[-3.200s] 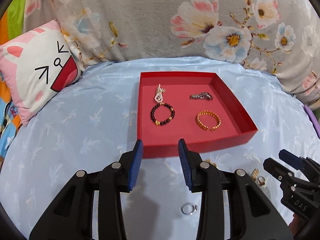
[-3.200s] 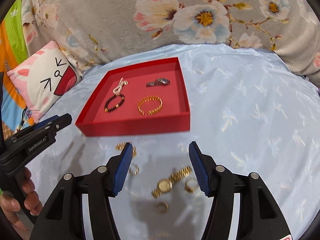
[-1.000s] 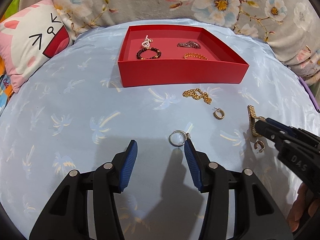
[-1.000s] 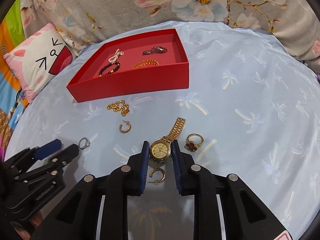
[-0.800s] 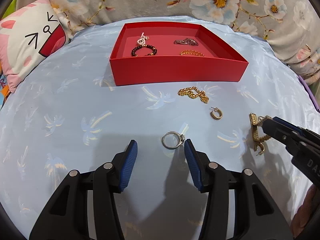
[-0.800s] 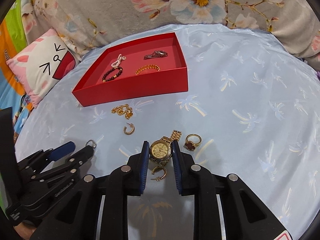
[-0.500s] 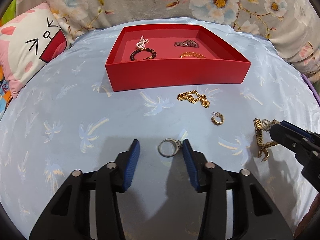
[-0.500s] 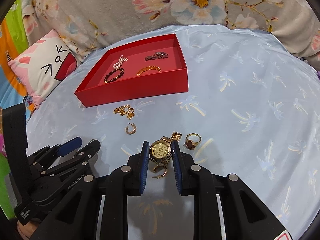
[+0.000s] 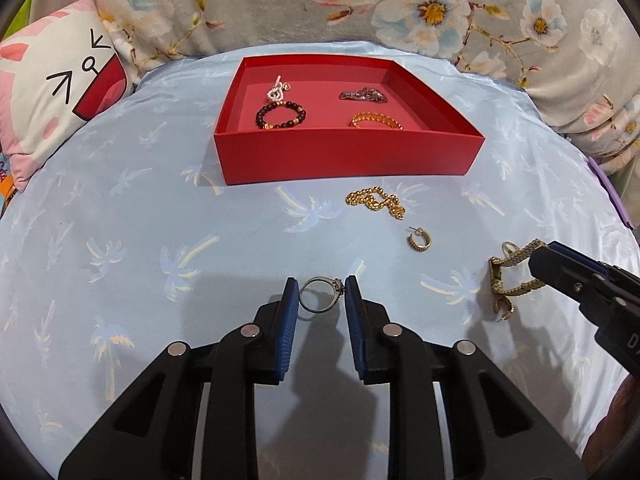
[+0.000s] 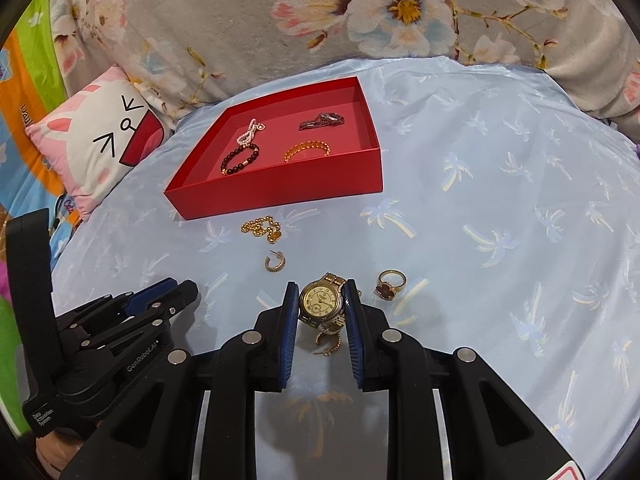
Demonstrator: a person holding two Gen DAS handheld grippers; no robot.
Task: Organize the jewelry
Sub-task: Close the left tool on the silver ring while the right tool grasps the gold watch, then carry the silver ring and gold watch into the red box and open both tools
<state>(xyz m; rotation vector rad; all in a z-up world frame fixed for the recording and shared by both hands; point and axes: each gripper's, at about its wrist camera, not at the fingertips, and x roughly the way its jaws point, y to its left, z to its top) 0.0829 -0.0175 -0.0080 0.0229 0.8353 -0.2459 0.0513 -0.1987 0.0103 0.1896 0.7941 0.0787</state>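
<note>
On blue cloth [image 9: 140, 220], left jaws pinch silver ring [image 9: 320, 299], right jaws clamp watch [image 10: 321, 302].

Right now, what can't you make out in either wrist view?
- Left view: gold bangle, near half behind tray wall.
- Left view: watch dial edge-on; right gripper covers the strap.
- Right view: ring the left gripper closes on, hidden by its fingers.
- Right view: hoop earring under the watch, partly covered.
</note>
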